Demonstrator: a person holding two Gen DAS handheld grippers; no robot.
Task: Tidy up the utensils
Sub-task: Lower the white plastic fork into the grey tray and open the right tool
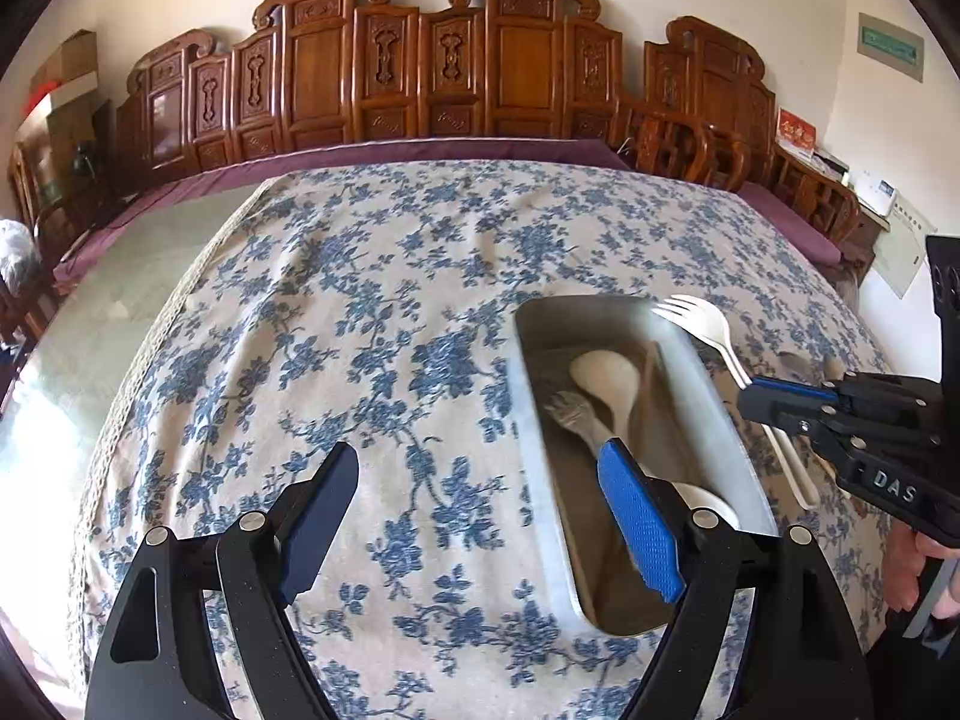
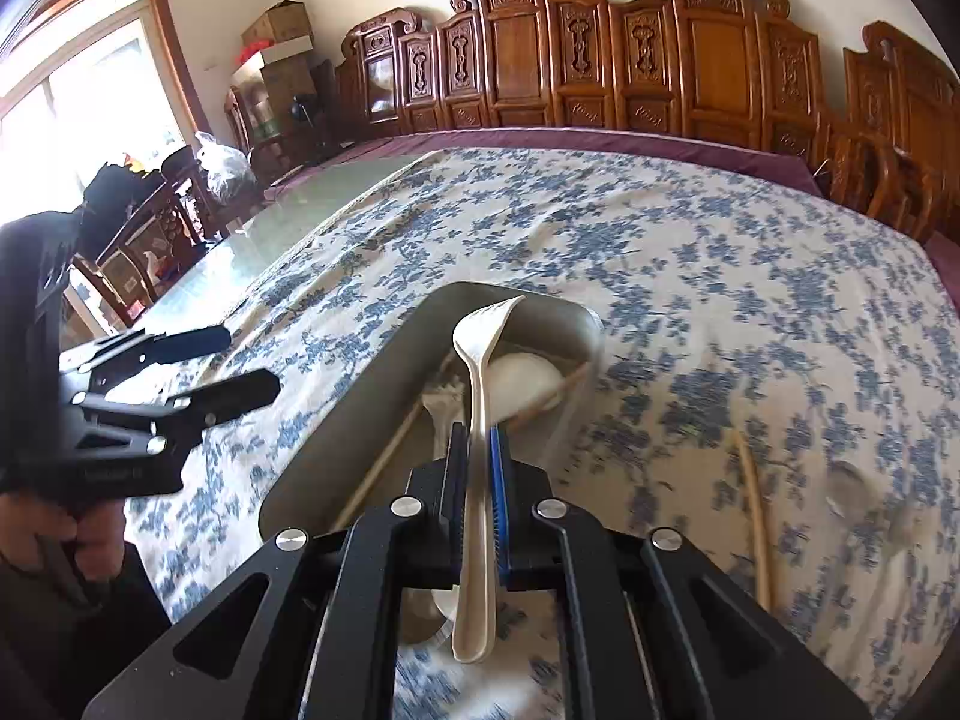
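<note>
A long metal tray (image 1: pixel 531 420) lies on the blue-flowered tablecloth. It holds a white spoon (image 1: pixel 606 375), a metal fork (image 1: pixel 573 411) and a wooden chopstick (image 1: pixel 648 381). My left gripper (image 1: pixel 480 516) stands open above the cloth, with nothing between its fingers. Its blue-padded right finger (image 1: pixel 639 528) hangs over the tray's near end. My right gripper (image 2: pixel 477 438) is shut on the handle of a white plastic fork (image 2: pixel 480 354), held over the tray (image 2: pixel 360 396) with the tines pointing away. From the left wrist view, that fork (image 1: pixel 699 324) hovers above the tray's far right corner.
To the right of the tray, a pale chopstick (image 2: pixel 757 516) and a blurred spoon-like utensil (image 2: pixel 852 480) lie on the cloth. The left gripper (image 2: pixel 252 360) hangs left of the tray. Carved wooden chairs line the table's far side. A bare glass tabletop (image 2: pixel 288 204) shows at the left.
</note>
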